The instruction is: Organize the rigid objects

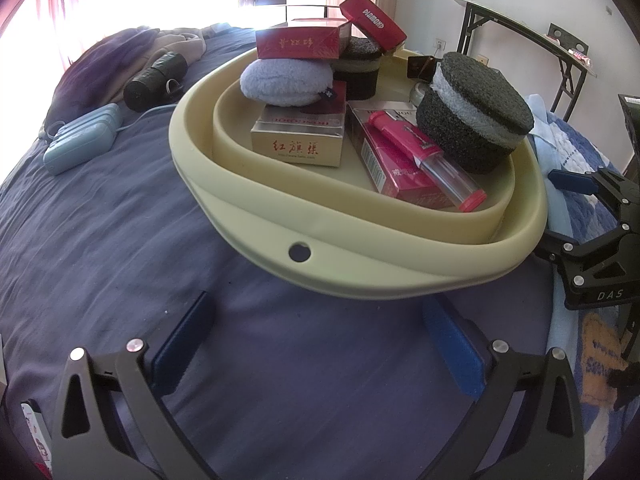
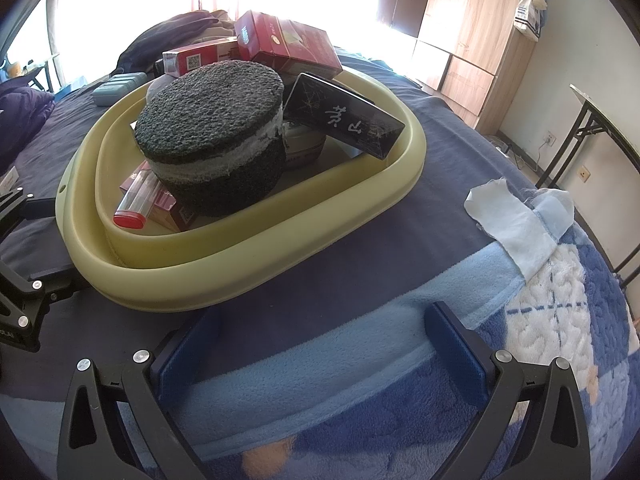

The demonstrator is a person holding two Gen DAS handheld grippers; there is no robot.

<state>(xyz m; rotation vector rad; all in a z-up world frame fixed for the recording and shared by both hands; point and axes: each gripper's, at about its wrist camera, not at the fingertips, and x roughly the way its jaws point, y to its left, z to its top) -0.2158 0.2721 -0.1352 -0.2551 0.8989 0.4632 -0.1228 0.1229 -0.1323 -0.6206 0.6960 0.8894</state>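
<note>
A pale yellow-green basin (image 1: 360, 272) (image 2: 256, 240) sits on the bed, full of things: a gold box (image 1: 298, 136), red boxes (image 1: 298, 42), a pink tube (image 1: 424, 156) (image 2: 134, 204), a light blue puff (image 1: 286, 82), a black box (image 2: 344, 116) and two dark round sponges, the nearer one (image 1: 474, 112) (image 2: 212, 132). My left gripper (image 1: 320, 344) is open and empty just before the basin's near rim. My right gripper (image 2: 320, 356) is open and empty over the blanket, beside the basin; it also shows in the left wrist view (image 1: 576, 200).
The bed has a dark blue sheet (image 1: 100, 240). A blue-and-white fleece blanket (image 2: 540, 320) with a white cloth (image 2: 516, 216) lies to the right. A pale blue case (image 1: 80, 140), a dark roll (image 1: 156, 76) and piled clothes lie at the far left. A folding table (image 1: 560, 52) stands by the wall.
</note>
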